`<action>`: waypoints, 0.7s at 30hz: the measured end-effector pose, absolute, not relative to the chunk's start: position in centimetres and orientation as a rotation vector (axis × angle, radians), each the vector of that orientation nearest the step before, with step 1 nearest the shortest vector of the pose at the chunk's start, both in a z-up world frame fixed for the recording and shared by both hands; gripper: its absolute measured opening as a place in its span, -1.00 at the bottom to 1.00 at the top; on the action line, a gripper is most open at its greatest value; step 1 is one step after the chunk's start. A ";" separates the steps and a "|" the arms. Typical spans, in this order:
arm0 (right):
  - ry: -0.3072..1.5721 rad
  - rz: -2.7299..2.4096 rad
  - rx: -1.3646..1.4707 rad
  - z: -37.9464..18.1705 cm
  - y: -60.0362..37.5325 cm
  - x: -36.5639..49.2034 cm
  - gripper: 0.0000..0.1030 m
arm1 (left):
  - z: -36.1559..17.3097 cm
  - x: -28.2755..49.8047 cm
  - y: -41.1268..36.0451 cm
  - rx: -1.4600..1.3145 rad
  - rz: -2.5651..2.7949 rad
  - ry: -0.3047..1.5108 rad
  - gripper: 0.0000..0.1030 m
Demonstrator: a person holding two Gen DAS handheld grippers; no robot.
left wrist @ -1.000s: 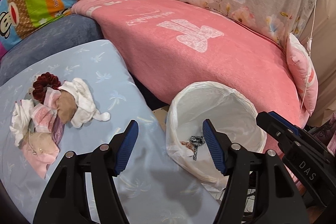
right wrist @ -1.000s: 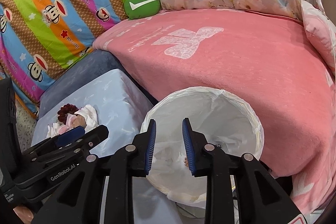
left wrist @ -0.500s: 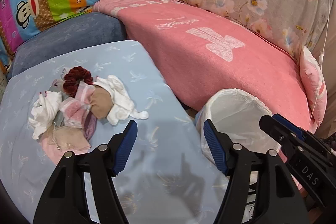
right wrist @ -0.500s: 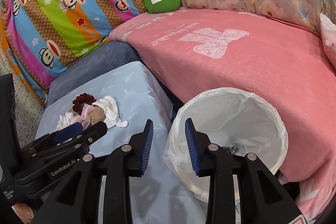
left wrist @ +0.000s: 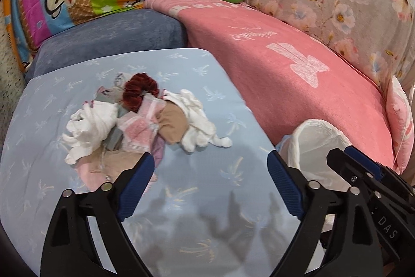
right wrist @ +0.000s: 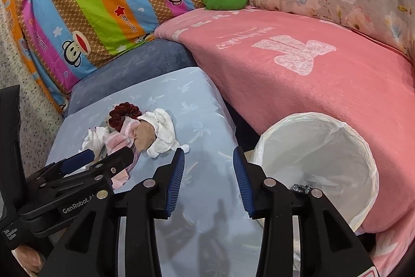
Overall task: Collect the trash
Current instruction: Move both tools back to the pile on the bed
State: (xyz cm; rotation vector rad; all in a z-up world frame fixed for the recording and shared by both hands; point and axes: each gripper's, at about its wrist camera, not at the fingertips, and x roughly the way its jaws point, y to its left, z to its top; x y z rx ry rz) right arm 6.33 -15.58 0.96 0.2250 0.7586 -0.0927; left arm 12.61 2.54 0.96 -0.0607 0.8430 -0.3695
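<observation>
Left gripper (left wrist: 210, 168): empty, jaws just widened; rag pile (left wrist: 137, 126) ahead and left of it on the bench (left wrist: 207, 199). Advise one item per grab. Right gripper (right wrist: 208, 173): empty, jaws just parted; bin (right wrist: 316, 162) to its right

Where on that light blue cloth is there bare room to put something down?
Bare cloth lies between the heap of rags and the white bin, and along the far edge by the blue cushion. The left side, under the heap, is crowded.
</observation>
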 end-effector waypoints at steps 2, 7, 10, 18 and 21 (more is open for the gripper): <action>0.766 -0.078 0.216 0.8 -14.6 6.8 -0.21 | 0.7 13.0 3.7 -0.066 -0.349 0.849 0.66; 0.791 -0.038 0.201 0.1 -12.2 8.2 -0.17 | -0.1 14.3 6.6 -0.088 -0.288 0.867 0.66; 0.806 -0.016 0.195 -0.5 -10.7 9.1 -0.14 | -0.8 15.3 8.5 -0.104 -0.251 0.878 0.66; 0.842 0.034 0.188 -2.1 -6.9 12.1 -0.13 | -2.9 18.1 12.1 -0.124 -0.186 0.916 0.66; 0.856 0.052 0.180 -2.8 -5.5 13.4 -0.13 | -3.4 18.7 12.7 -0.132 -0.186 0.924 0.65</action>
